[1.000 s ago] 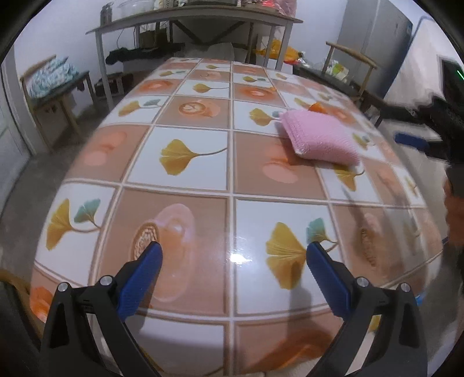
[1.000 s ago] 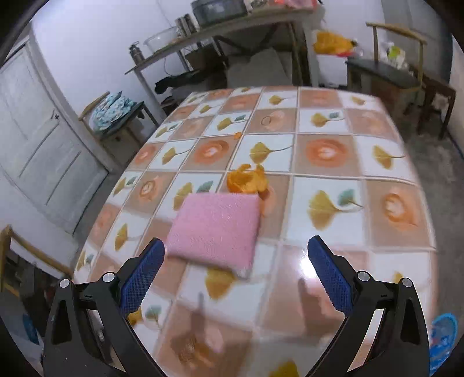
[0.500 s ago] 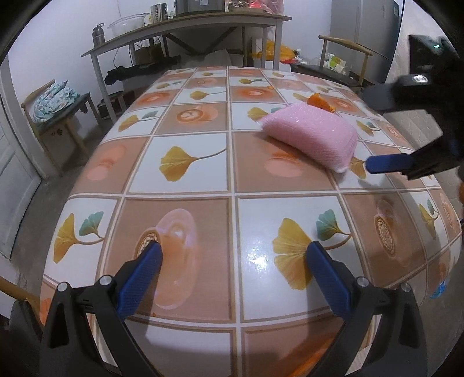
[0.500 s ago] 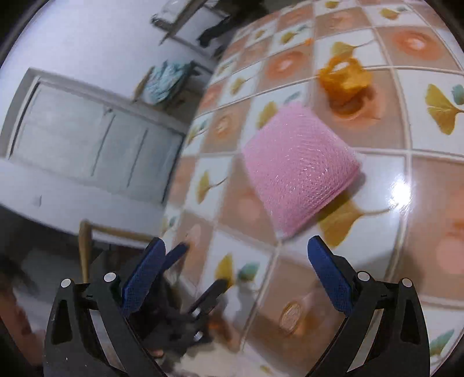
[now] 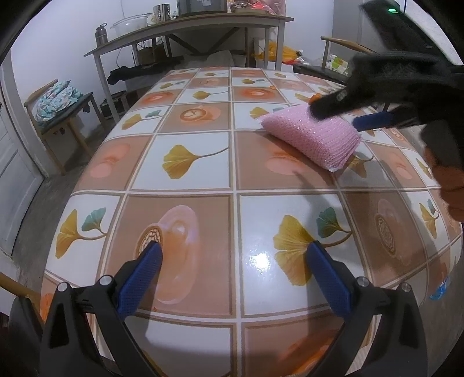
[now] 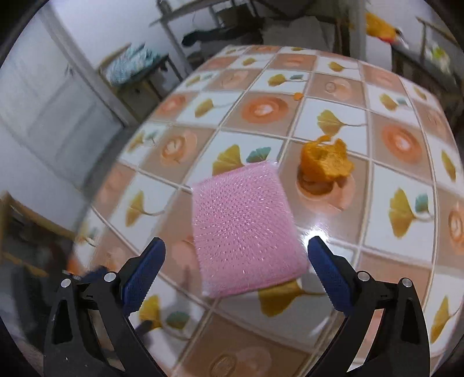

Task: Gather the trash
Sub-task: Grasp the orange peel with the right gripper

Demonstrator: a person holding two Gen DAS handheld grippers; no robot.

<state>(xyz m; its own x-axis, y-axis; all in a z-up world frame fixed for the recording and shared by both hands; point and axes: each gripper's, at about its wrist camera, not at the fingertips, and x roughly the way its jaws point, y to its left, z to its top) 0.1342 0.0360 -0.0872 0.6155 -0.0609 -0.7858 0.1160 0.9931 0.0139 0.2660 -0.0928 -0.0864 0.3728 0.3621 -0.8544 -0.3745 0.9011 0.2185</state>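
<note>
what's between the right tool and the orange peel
The pink scrub sponge lies flat between the open right tool and the orange peel, per the right wrist view.

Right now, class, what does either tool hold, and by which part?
Nothing. Both the left tool and right tool are open; the pink sponge lies ungripped.

Table (image 5: 200, 162) with glossy tile-pattern cover, ginkgo leaves and coffee cups, ceiling light glare on it; white walls (image 5: 58, 32); grey concrete floor (image 5: 37, 200); long grey workbench (image 5: 188, 26) against far wall, holding a metal bottle (image 5: 100, 34), clear plastic tub (image 5: 130, 23) and a dark appliance; dark clothes on its lower shelf; wooden chair (image 5: 62, 116) at left with a floral bundle (image 5: 55, 98) on the seat; white panelled door (image 6: 52, 107) far left; second wooden chair (image 5: 336, 47) at right, clutter on it.
</note>
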